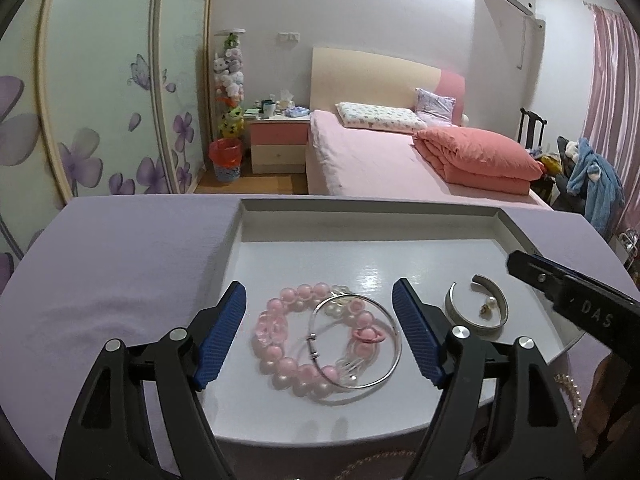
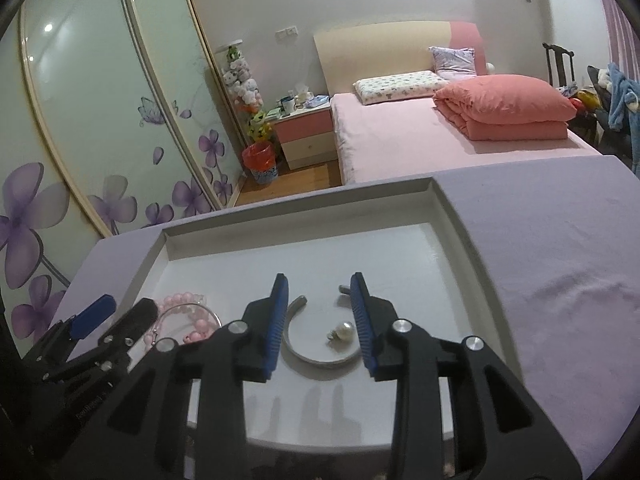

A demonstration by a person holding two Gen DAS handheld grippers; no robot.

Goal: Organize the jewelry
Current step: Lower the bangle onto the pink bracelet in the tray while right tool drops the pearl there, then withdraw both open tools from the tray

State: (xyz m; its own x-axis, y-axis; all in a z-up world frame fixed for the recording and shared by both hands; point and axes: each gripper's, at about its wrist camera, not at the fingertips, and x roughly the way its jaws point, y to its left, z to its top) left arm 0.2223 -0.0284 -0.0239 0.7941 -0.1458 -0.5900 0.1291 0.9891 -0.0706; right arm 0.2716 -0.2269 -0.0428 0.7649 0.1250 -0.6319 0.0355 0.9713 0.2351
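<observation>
Both grippers hover open over the tray (image 1: 248,224): left gripper (image 1: 320,336) wide around the tangled bracelets (image 1: 316,344), right gripper (image 2: 320,320) narrower, straddling cuff (image 2: 316,356) and pearl earring (image 2: 345,330). Closing carelessly, I may flick that earring away.

Both wrist cameras look down, close, sharing tray (image 1: 505,216)

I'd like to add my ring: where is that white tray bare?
The back half of the shallow white tray is bare, from its far wall down to the jewelry. The near part is crowded: pink bead bracelet under a thin silver bangle on the left, open silver cuff around a pearl earring on the right.
</observation>
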